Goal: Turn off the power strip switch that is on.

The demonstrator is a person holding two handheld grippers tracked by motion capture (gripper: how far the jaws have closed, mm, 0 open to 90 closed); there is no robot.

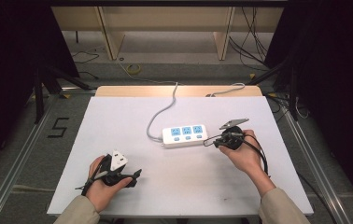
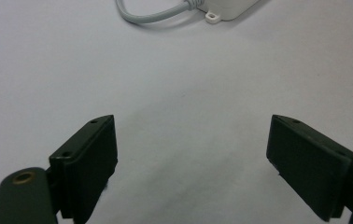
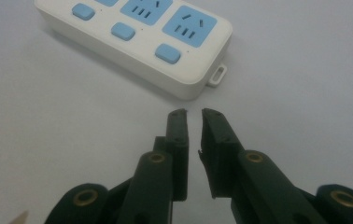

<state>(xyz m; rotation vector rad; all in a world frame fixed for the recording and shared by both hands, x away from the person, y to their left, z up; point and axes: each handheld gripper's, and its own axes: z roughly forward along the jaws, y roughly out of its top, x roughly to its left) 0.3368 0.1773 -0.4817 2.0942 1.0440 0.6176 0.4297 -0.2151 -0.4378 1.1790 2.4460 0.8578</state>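
Left claw (image 1: 135, 176) sits low at the near left of the white desk (image 1: 118, 121), jaws spread wide, nothing between them. In the left gripper view, bare desk ahead and the strip's corner far off.

Mid-desk: white plastic power strip with three blue sockets and three blue switches (image 1: 185, 136), lying flat, its grey cord (image 1: 158, 116) looping off toward the far edge.

Right claw (image 3: 193, 113) is just beside the strip's right end, tips pointing at the corner with the small mounting tab (image 3: 217, 74). Jaws nearly together, narrow slit, nothing held, not touching the strip.

Risks, my read:
- The gap is far too narrow to straddle the strip body. Pushing in like this would just shove it along the desk, as nothing anchors it but the cord.
- If the aim is a switch press, the near-closed tips could slip off the rounded button (image 3: 167, 53) onto the socket face.
- The left claw is too far off to brace the strip.
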